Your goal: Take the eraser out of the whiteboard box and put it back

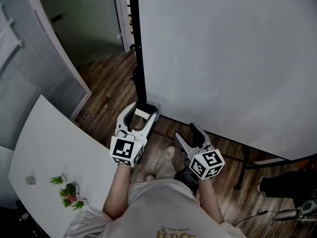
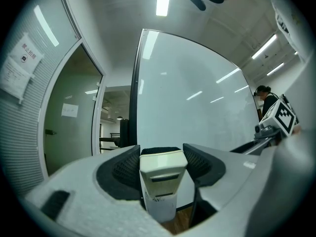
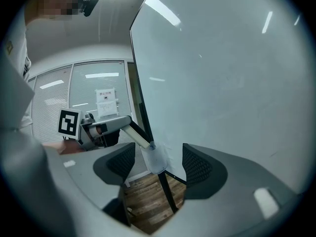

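Observation:
The cream eraser [image 1: 141, 113] sits between the jaws of my left gripper [image 1: 143, 112], at the lower left corner of the whiteboard [image 1: 223, 58]. In the left gripper view both pads press on the eraser [image 2: 163, 164], and its lower end stands in the translucent whiteboard box [image 2: 160, 209]. The right gripper view shows the eraser [image 3: 134, 135] sticking out slantwise from the box [image 3: 157, 159], with the left gripper on it. My right gripper [image 1: 186, 132] hangs a little to the right, open and empty, its jaws [image 3: 159, 163] framing the box from a distance.
The whiteboard's black post [image 1: 139, 48] and its stand legs [image 1: 247, 160] rise from a wooden floor. A white table [image 1: 49, 148] with small plants [image 1: 68, 192] is at the lower left. A blind-covered glass partition [image 1: 29, 58] runs along the left.

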